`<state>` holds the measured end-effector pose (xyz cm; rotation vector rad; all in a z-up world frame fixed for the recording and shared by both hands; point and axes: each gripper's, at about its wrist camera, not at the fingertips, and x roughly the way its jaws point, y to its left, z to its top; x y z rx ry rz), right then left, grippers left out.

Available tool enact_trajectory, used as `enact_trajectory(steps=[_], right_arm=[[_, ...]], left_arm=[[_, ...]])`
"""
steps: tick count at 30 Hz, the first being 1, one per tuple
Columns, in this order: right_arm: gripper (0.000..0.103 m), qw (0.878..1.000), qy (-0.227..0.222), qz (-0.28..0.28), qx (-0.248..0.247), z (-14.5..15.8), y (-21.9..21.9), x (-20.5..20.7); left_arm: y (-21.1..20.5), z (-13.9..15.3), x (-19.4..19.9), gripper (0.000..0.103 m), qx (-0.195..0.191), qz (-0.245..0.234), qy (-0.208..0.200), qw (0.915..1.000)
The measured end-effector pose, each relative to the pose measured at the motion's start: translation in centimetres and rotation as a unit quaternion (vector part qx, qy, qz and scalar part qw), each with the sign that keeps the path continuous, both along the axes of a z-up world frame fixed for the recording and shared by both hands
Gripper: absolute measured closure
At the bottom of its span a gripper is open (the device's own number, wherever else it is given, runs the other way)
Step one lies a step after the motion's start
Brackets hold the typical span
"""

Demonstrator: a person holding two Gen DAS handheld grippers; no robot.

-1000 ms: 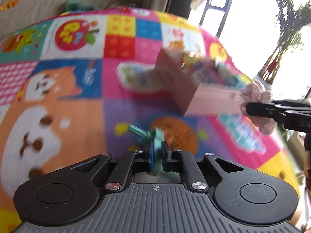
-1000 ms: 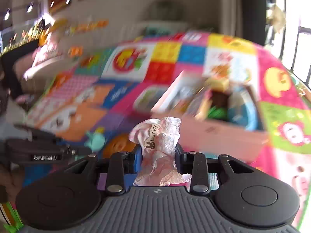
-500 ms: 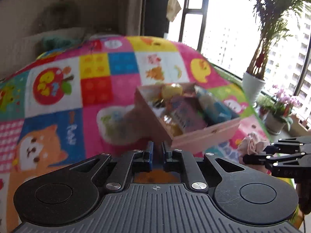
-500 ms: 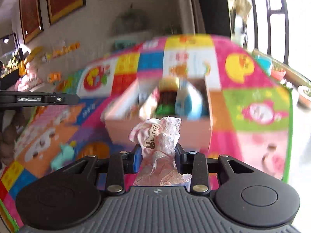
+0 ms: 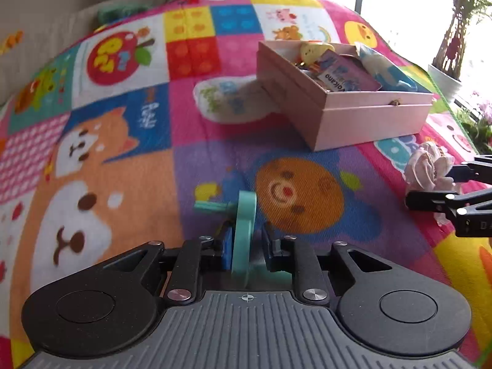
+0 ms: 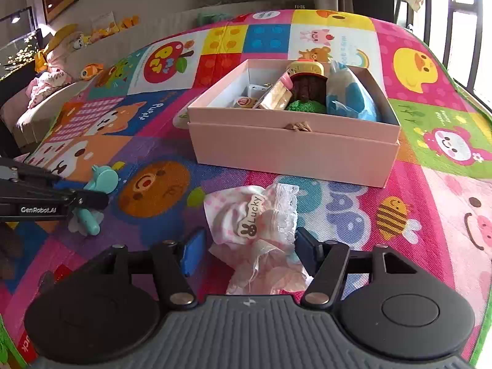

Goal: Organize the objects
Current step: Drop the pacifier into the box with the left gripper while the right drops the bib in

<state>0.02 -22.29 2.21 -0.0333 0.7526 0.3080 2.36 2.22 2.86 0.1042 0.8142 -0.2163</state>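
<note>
While the left gripper [image 5: 246, 243] hides the teal toy's [image 5: 244, 230] base, its jaws, just easing, sit barely parted around it. Right gripper [image 6: 246, 246] jaws have just spread, freeing the pink cloth [image 6: 255, 215] (previously clamped) onto the mat [image 6: 430, 215], at the box's [image 6: 292, 147] six o'clock.

Lighting: daylight, strong, entering from the windows [image 6: 461, 24] at far right; panes blown out to white in both views, washing out the potted plant [image 5: 455, 30] in the left wrist view. Play mat [image 5: 215, 141] evenly bright, colours saturated. Shadows: soft, short, falling left of the pink box [image 6: 292, 147]; far left room corner dimmer. Blur: slight smear across the mat print in the left wrist view; right wrist view sharper. Distortion: heavy fisheye, mat bulging into a dome, edges bending. Near gripper bodies dark, little surface detail.
</note>
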Motion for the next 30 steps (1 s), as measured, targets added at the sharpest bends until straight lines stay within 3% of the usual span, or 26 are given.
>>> enact_trajectory(steps=[2,6,9,13,16,18,22,26,30], right_arm=[[0.04,1.0,-0.005,-0.006,-0.005,0.1,-0.2,-0.2],[0.071,1.0,-0.01,0.008,-0.012,0.4,-0.2,-0.3],[0.079,1.0,-0.021,0.01,0.005,1.4,-0.6,-0.2],[0.079,0.998,-0.051,0.007,0.026,3.5,-1.3,-0.5],[0.079,0.998,-0.062,0.0,0.032,4.3,-1.9,-0.7],[0.079,0.998,-0.061,-0.007,0.031,4.2,-2.3,-0.9],[0.079,0.998,-0.052,-0.02,0.026,3.7,-3.3,-1.2],[0.079,0.998,-0.043,-0.038,0.024,3.5,-4.4,-1.1],[0.079,0.997,-0.046,-0.044,0.038,4.9,-5.3,-0.1]], left_arm=[[0.3,0.0,0.3,0.083,-0.025,0.008,0.0,0.9996],[0.2,0.7,0.2,0.089,-0.061,-0.016,-0.006,0.998],[-0.6,2.9,0.7,0.089,-0.087,-0.037,-0.034,0.995],[-2.5,7.5,3.3,0.089,-0.13,-0.065,-0.089,0.9853],[-4.6,8.9,6.4,0.089,-0.14,-0.068,-0.117,0.9809],[-6.0,8.2,9.4,0.088,-0.141,-0.07,-0.096,0.9828],[-8.4,4.1,13.4,0.085,-0.103,-0.071,-0.02,0.9919],[-8.7,2.7,12.5,0.084,-0.08,-0.082,-0.043,0.9925],[-6.6,4.5,11.1,0.085,-0.124,-0.069,-0.073,0.9871]])
